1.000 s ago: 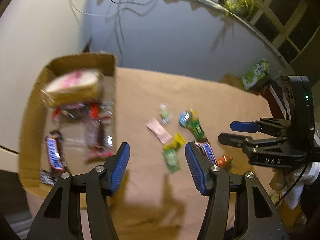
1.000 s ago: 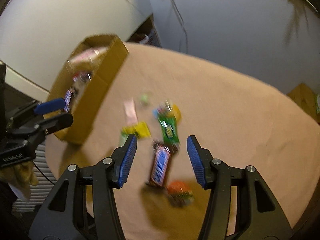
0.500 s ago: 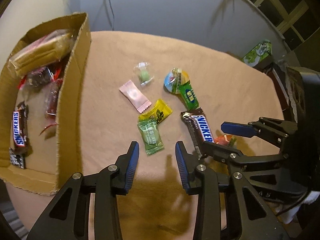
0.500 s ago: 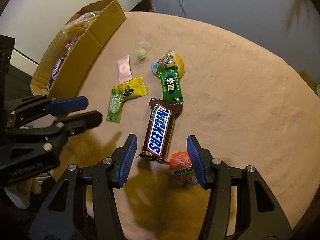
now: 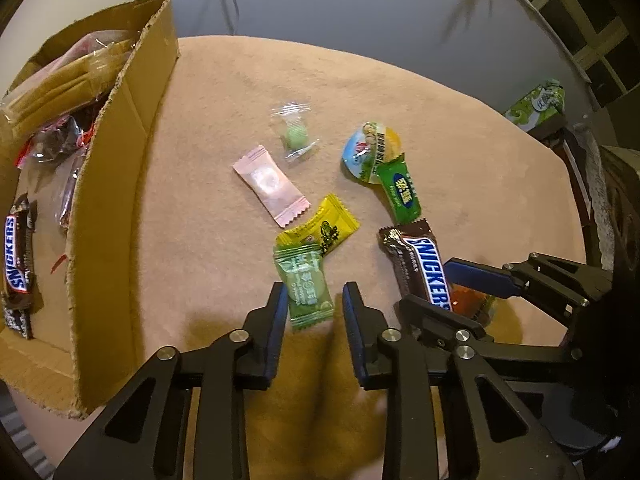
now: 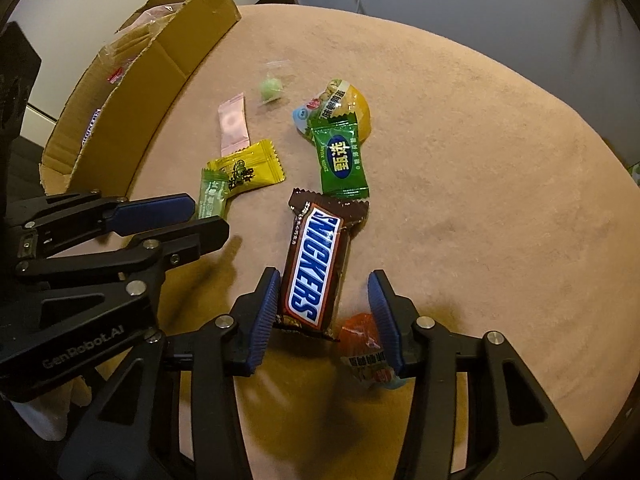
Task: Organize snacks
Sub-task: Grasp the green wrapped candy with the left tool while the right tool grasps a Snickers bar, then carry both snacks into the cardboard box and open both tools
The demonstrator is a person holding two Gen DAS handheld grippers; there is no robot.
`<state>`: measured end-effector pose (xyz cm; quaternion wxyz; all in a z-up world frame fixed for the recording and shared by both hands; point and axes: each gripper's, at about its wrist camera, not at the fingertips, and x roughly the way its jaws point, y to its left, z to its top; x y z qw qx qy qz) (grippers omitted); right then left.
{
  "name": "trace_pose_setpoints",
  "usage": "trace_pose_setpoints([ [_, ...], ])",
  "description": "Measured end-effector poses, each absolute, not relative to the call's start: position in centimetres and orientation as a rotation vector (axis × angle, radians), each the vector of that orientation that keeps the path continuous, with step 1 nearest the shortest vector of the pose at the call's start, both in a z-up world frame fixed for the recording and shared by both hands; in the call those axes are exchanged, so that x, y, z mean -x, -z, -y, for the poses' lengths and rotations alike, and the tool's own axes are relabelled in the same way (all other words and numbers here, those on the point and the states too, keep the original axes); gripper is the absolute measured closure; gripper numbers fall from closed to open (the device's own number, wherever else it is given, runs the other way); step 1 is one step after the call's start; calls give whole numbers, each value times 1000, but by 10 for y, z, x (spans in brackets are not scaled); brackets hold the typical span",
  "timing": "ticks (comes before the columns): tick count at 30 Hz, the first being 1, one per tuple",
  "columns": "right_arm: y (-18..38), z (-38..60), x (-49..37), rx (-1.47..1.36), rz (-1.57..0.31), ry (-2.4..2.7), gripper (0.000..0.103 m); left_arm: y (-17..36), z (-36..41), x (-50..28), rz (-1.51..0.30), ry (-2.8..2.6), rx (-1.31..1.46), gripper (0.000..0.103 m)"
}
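Cardboard box [image 5: 120,208] contents show only from the left wrist; both jaws, closing yet apart, straddle a crinkly green candy [image 5: 306,286] and glossy Snickers bar [image 6: 314,264].

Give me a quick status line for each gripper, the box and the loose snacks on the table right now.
left gripper: jaws just closing, astride the light green candy, no clamp visible
right gripper: jaws just closing around the Snickers bar and the orange snack, not pinched
cardboard box: open, partly filled
pink sachet: flat on table
yellow candy: overlapping the light green candy
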<state>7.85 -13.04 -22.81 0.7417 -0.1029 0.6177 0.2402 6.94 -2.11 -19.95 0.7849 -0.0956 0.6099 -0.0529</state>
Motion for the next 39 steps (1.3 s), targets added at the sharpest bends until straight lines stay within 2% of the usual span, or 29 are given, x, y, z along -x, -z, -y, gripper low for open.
trace_pose_setpoints([
  [8, 228, 119, -79, 265, -1333, -514, 63, 203, 24, -71, -1307, 105, 189, 83],
  [10, 228, 117, -78, 265, -1329, -511, 72, 203, 24, -71, -1303, 106, 185, 84],
  [26, 225, 129, -66, 215, -1294, -512, 74, 196, 14, -62, -1284, 115, 218, 84],
  [39, 194, 139, -69, 172, -1235, -538, 74, 162, -3, -56, -1214, 136, 224, 84],
])
